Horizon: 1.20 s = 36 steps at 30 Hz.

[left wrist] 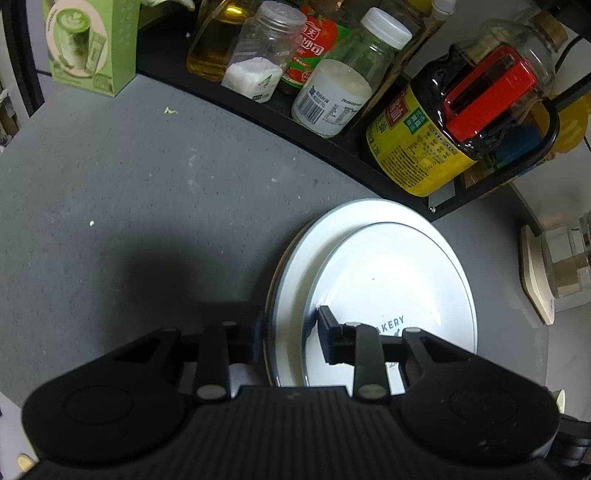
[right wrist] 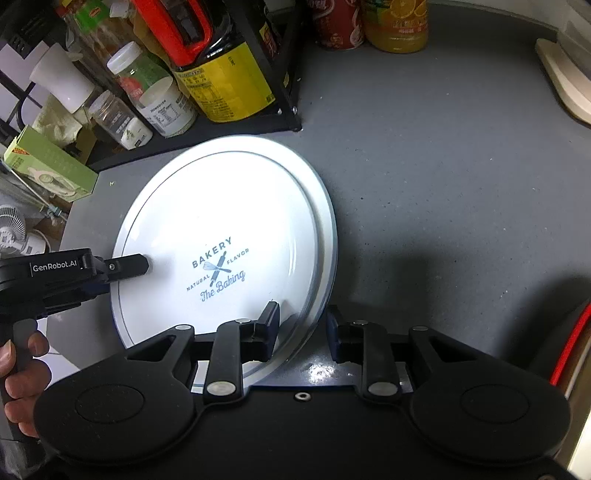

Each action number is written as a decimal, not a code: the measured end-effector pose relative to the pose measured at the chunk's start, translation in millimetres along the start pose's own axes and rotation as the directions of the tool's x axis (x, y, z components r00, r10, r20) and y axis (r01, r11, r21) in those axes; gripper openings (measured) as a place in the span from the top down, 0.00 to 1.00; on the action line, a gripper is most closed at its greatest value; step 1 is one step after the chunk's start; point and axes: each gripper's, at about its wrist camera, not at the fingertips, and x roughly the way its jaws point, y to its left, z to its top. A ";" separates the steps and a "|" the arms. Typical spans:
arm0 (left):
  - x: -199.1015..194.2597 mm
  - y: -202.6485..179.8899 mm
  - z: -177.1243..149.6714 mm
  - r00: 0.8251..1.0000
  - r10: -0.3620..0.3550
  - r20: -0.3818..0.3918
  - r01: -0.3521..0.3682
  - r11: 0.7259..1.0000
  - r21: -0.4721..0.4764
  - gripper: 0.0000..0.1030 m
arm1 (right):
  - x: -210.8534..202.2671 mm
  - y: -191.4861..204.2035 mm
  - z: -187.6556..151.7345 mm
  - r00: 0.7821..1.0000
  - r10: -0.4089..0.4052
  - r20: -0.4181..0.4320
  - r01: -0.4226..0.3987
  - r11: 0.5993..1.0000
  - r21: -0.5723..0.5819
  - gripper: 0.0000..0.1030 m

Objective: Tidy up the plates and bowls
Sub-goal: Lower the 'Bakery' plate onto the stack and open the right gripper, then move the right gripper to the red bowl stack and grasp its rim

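Note:
A white printed plate [right wrist: 221,229] with a blue "BAKERY" logo lies on top of a larger white plate [right wrist: 327,218] on the grey counter; both also show in the left wrist view, the printed plate [left wrist: 391,280] over the larger plate [left wrist: 295,273]. My left gripper [left wrist: 291,332] straddles the plates' near-left rims, one finger over the printed plate, jaws apart; it also shows in the right wrist view [right wrist: 125,266]. My right gripper [right wrist: 301,328] is open, its jaws on either side of the plates' right rims.
A black rack [left wrist: 332,144] with jars, a soy sauce jug [left wrist: 454,122] and oil bottles stands right behind the plates. A green box [left wrist: 92,44] is at the far left. Cans [right wrist: 369,22] and a beige board [right wrist: 565,85] stand to the right.

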 end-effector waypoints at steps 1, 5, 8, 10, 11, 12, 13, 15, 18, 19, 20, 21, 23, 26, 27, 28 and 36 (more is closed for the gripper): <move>-0.2 -1.9 0.0 1.000 0.006 -0.001 -0.006 1.000 0.011 0.72 | -1.8 0.5 -1.0 1.000 -0.009 0.009 0.009 1.000 -0.003 0.72; 0.5 -4.3 2.7 0.999 0.038 -0.023 -0.037 0.999 0.037 0.67 | -9.7 1.2 -1.4 0.999 -0.018 0.036 0.017 1.000 0.006 0.61; -0.7 -6.2 3.0 0.998 0.054 -0.040 -0.053 0.998 0.043 0.63 | -20.7 3.1 -1.4 0.997 -0.014 0.077 0.014 1.000 0.000 0.44; -4.1 -9.7 2.5 0.998 0.047 -0.034 -0.045 0.997 0.058 0.59 | -28.5 5.6 0.4 0.995 -0.014 0.103 0.015 1.000 -0.012 0.37; -5.9 -11.4 2.6 0.999 0.045 -0.030 -0.044 0.997 0.061 0.55 | -32.6 6.5 2.0 0.993 -0.011 0.116 0.012 1.000 -0.013 0.34; -8.0 -13.7 2.4 0.999 0.043 -0.027 -0.041 0.997 0.062 0.53 | -36.2 7.3 3.3 0.992 -0.004 0.128 0.007 1.000 -0.016 0.32; -10.0 -15.9 2.4 0.999 0.037 -0.023 -0.036 0.997 0.062 0.50 | -39.5 8.2 4.8 0.991 0.001 0.137 0.001 1.000 -0.019 0.31; -14.1 -21.4 2.2 0.999 0.033 -0.013 -0.032 0.997 0.065 0.43 | -48.5 8.1 6.6 0.987 0.014 0.159 -0.011 1.000 -0.022 0.18; -20.0 -32.0 0.7 1.000 0.031 0.004 -0.031 0.997 0.074 0.36 | -63.0 5.6 6.3 0.979 0.020 0.201 -0.014 0.999 -0.030 0.12; -21.9 -34.8 -0.1 1.000 0.020 0.009 -0.021 0.997 0.071 0.36 | -68.0 3.3 6.2 0.978 0.030 0.207 -0.024 0.999 -0.030 0.10; -23.8 -38.9 -1.1 1.000 0.014 0.013 -0.015 0.998 0.069 0.35 | -73.4 -0.4 6.3 0.976 0.040 0.214 -0.035 0.999 -0.026 0.09; -25.6 -44.1 -1.5 1.000 0.011 0.018 -0.013 0.997 0.073 0.35 | -78.2 -3.0 6.1 0.974 0.045 0.224 -0.041 0.999 -0.023 0.09; -28.5 -56.0 -3.8 1.000 0.012 0.027 -0.014 0.996 0.088 0.32 | -89.4 -11.0 5.2 0.968 0.045 0.247 -0.041 0.999 -0.020 0.06; -33.6 -75.7 -9.4 0.999 -0.006 0.040 0.001 0.992 0.125 0.24 | -103.0 -25.1 2.3 0.959 0.049 0.279 -0.048 0.999 -0.009 0.02; -36.4 -83.4 -12.4 0.999 -0.014 0.045 0.008 0.990 0.139 0.22 | -107.6 -30.3 1.3 0.956 0.052 0.288 -0.053 0.999 -0.005 0.01; -38.6 -89.0 -14.8 0.999 -0.020 0.048 0.013 0.989 0.147 0.18 | -109.8 -34.2 0.8 0.956 0.053 0.290 -0.054 0.999 -0.003 0.01; -43.0 -141.2 -38.6 0.998 -0.034 0.047 0.023 0.977 0.211 0.12 | -137.1 -71.5 -12.6 0.951 0.045 0.307 -0.050 0.999 0.007 0.01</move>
